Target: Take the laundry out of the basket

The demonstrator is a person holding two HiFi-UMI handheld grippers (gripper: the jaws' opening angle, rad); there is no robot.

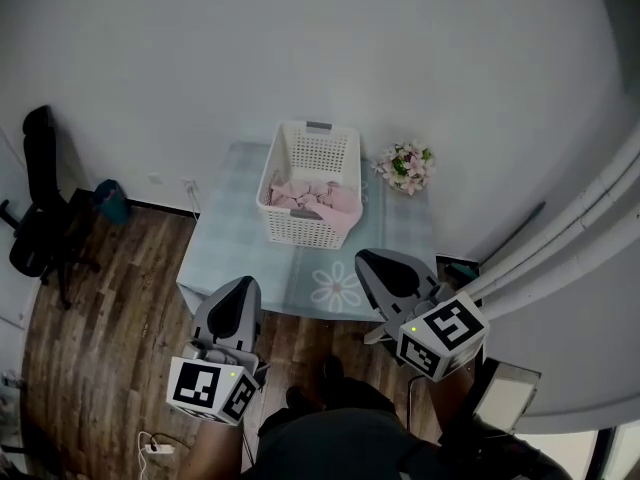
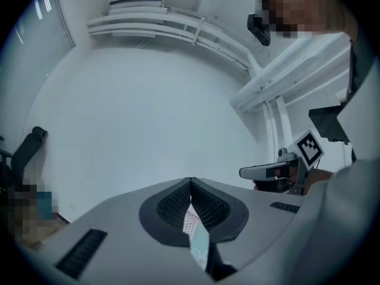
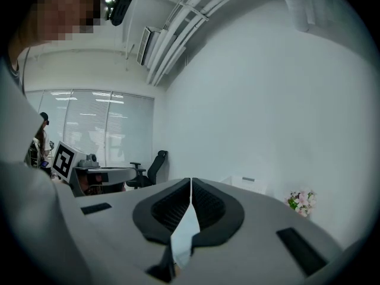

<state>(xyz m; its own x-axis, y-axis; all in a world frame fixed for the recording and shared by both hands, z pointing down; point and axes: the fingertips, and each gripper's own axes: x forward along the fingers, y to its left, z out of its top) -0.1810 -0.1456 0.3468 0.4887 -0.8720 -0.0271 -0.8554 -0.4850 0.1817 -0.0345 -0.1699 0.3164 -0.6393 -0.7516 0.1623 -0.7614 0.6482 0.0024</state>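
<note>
A white slatted laundry basket (image 1: 308,182) stands on the table (image 1: 250,268) with its pale blue checked cloth, and pink laundry (image 1: 318,199) lies heaped inside it. Both grippers hover short of the table's near edge, well apart from the basket. My left gripper (image 1: 243,284) is shut with nothing in it; in the left gripper view its jaws (image 2: 190,180) meet at the tip. My right gripper (image 1: 369,259) is likewise shut and empty, its jaws (image 3: 190,180) closed together. The basket's rim (image 3: 247,183) peeks over the right gripper's body.
A small bunch of pink flowers (image 1: 405,165) sits on the table right of the basket. A black office chair (image 1: 40,208) and a blue bin (image 1: 112,200) stand at the left on the wooden floor. White pipes (image 1: 580,230) run along the right wall. A power strip (image 1: 158,449) lies near my feet.
</note>
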